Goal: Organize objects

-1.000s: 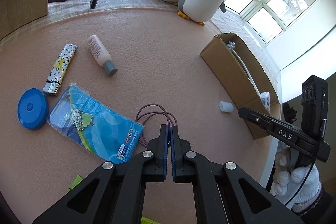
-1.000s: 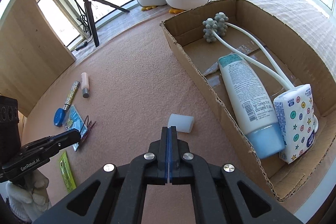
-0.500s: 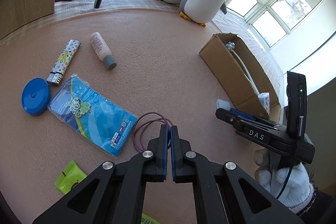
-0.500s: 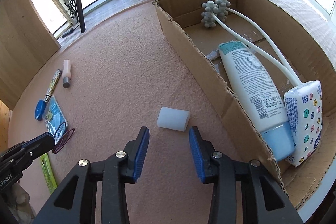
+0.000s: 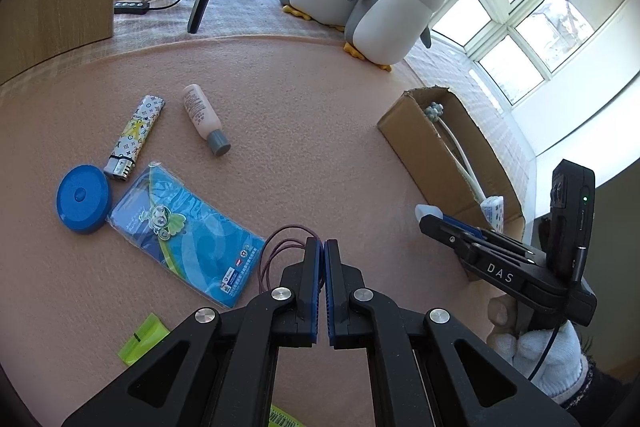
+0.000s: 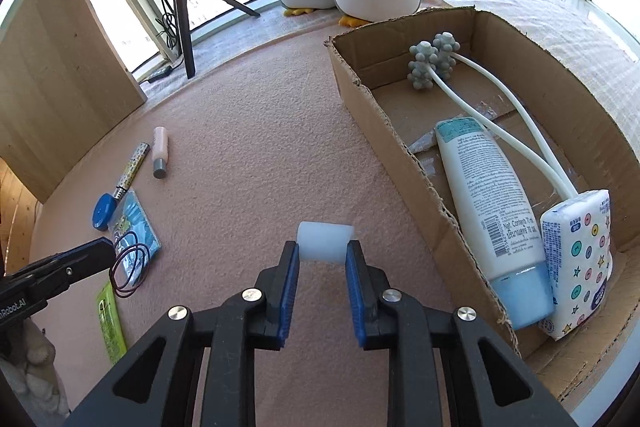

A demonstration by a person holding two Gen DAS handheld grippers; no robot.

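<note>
A tube (image 6: 494,203), a tissue pack (image 6: 576,259) and a massager (image 6: 432,61) already lie in the cardboard box (image 6: 400,143). The right tool (image 6: 322,261) has its blue pads spread around a white cap (image 6: 325,241) on the bench (image 6: 260,131) beside the box, apparently not yet squeezing. The left tool (image 5: 322,253) is pressed together, empty, over loose hair ties (image 5: 276,251); lighter (image 5: 136,137), bottle (image 5: 204,117), blue disc (image 5: 82,199) and pouch (image 5: 188,231) remain unsorted.

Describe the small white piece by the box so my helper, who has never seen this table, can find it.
Start at the open cardboard box on the pink mat. Just outside its long near wall lies a white cylinder, between the blue pads of the right gripper. It is plain, stubby and unlabelled, unlike the printed tube and tissue pack inside the box.
</note>
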